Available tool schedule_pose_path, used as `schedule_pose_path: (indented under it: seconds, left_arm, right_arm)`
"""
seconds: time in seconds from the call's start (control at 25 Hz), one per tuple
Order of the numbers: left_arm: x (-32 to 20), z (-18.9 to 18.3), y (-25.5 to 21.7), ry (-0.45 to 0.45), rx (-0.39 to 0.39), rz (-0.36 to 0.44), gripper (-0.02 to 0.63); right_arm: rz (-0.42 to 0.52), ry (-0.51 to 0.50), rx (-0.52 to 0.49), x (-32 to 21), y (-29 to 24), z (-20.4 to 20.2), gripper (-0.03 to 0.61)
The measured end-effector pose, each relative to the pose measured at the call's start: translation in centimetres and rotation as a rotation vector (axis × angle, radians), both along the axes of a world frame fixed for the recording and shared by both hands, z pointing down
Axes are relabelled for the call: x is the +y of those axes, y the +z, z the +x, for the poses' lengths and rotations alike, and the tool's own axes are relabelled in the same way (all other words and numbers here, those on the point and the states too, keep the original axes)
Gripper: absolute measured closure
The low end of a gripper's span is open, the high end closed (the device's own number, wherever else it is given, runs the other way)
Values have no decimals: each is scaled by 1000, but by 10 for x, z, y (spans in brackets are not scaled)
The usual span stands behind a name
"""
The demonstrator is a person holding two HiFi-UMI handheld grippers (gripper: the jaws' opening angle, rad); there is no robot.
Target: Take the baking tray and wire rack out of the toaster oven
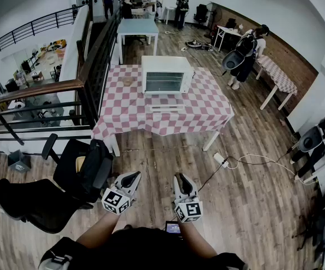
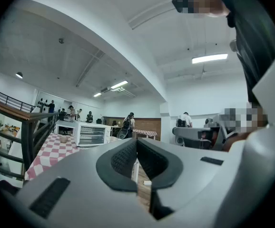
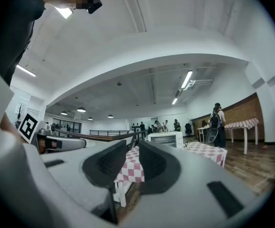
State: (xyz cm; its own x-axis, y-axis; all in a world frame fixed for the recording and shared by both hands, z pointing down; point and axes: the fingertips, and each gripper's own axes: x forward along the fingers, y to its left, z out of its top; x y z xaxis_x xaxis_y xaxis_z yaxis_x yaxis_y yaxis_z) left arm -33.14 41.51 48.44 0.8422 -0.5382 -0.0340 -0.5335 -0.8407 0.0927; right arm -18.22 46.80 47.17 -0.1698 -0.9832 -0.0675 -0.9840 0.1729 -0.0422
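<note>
The white toaster oven [image 1: 165, 75] stands on a table with a red-checked cloth [image 1: 129, 114], well ahead of me. Its door [image 1: 165, 102] lies folded down at the front, and shelves show faintly inside. Tray and rack cannot be told apart at this distance. Both grippers are held low and near my body, far short of the table. The left gripper [image 1: 130, 180] [image 2: 136, 144] has its pad tips together and holds nothing. The right gripper [image 1: 183, 183] [image 3: 133, 148] shows a narrow gap between its pads, also with nothing in it. The oven [image 2: 92, 134] [image 3: 166, 139] appears small in both gripper views.
A black office chair [image 1: 67, 184] stands at my left, beside a dark railing [image 1: 44, 89]. A cable and power strip [image 1: 221, 159] lie on the wooden floor right of the table's leg. A small bowl [image 1: 127, 81] sits left of the oven. A person [image 1: 247, 49] stands by another checked table [image 1: 275, 75].
</note>
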Motion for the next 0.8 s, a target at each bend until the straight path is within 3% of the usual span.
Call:
schedule_pose_path:
  seconds: [0.24, 0.52, 0.8]
  left_arm:
    - [-4, -9, -3, -18, 5, -5, 620]
    - [6, 2, 0, -7, 6, -19, 620]
    - [4, 17, -2, -24, 12, -17, 620]
  right_arm:
    - [-13, -3, -7, 3, 4, -2, 491]
    - [33, 3, -65, 8, -2, 12, 491]
    - [40, -14, -54, 9, -7, 33, 491]
